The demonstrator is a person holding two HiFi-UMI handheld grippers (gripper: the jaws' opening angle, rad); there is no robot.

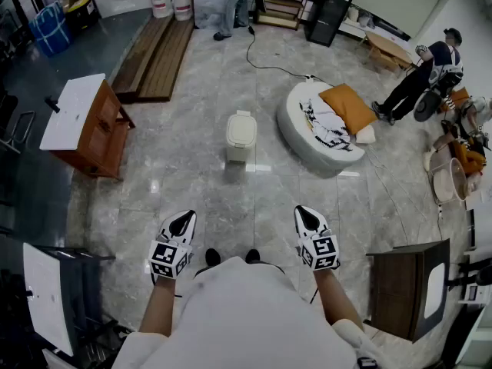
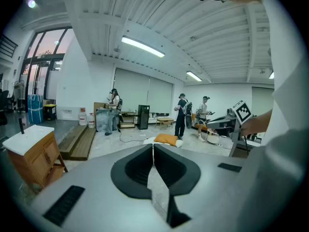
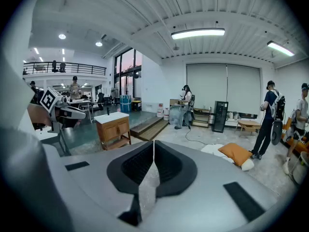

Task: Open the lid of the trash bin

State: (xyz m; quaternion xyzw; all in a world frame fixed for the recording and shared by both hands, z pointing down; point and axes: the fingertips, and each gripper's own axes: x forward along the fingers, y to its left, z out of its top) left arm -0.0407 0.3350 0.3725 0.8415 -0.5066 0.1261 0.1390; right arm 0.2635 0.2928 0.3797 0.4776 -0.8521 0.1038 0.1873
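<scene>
A small white trash bin with its lid down stands on the marble floor, well ahead of me in the head view. It does not show in either gripper view. My left gripper is held low at my left side, jaws shut with nothing between them. My right gripper hangs level with it on the right, also shut and empty. Both are far short of the bin.
A round white floor cushion with an orange pillow lies right of the bin. A wooden cabinet with a white top stands at left, dark stands close at right. People stand farther off.
</scene>
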